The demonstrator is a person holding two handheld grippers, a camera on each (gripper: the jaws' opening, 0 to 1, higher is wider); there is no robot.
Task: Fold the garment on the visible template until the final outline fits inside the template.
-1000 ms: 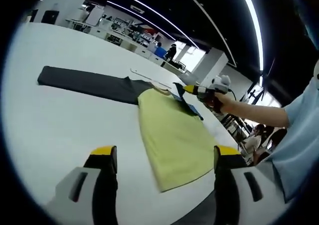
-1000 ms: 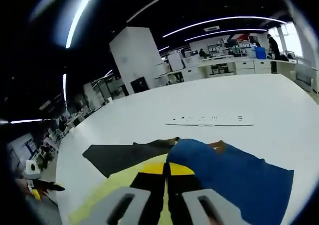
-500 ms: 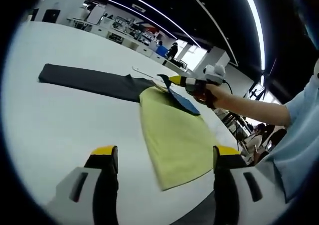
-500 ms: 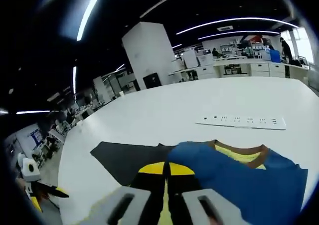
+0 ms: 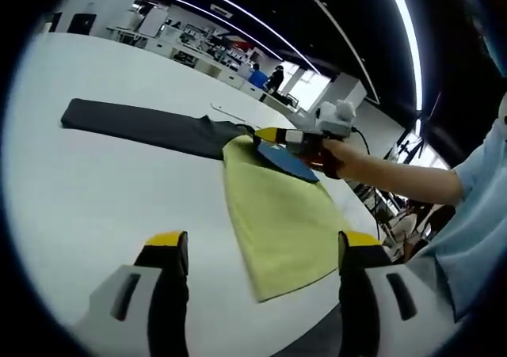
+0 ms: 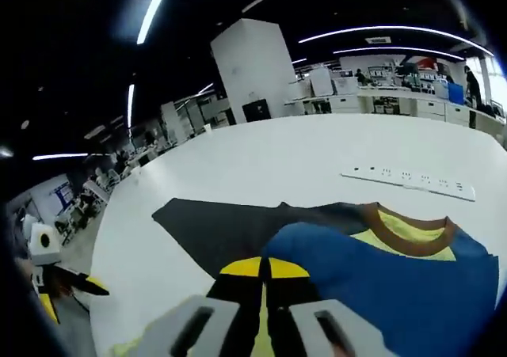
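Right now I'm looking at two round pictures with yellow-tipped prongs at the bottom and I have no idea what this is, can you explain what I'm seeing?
There is no robot here. A person holds a two-jaw gripper in each hand, and a fisheye camera rides on each one, looking forward along its jaws.

In the left gripper view, the left gripper rises from the bottom with its jaws wide apart and nothing between them. It looks across a white table at a garment lying there: a yellow-green body and a dark sleeve stretched out flat. Coming in from the right, the person's hand carries the right gripper.

The right gripper view looks along that gripper's closed jaws, which pinch the blue sleeve and lift it over the body. A white power strip lies further back.
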